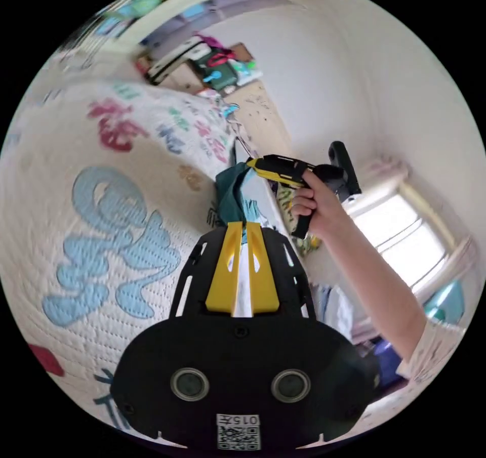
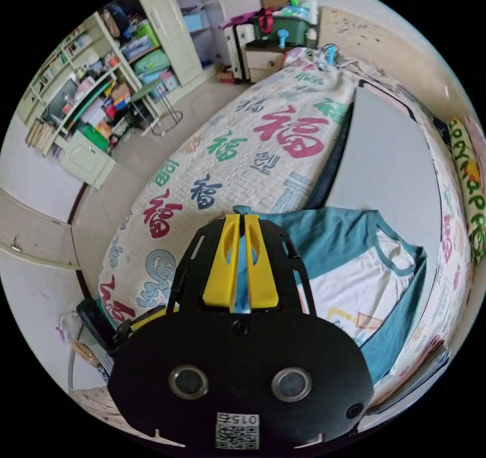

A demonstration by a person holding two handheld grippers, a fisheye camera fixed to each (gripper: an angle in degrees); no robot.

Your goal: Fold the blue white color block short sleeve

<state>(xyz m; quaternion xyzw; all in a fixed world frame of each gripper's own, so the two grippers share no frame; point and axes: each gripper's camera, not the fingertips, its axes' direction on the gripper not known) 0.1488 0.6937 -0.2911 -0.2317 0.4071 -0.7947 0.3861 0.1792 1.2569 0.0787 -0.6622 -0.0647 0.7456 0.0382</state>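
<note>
Both yellow-jawed tools pinch soft cloth: the left gripper clamps the teal-and-white shirt, the right gripper its teal sleeve, the shirt spread on the grey sheet beside the quilted bedspread.

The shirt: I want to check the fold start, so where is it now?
In the right gripper view the shirt lies on the grey sheet beside the patterned quilt, its edge pinched by the right tongs.
</note>
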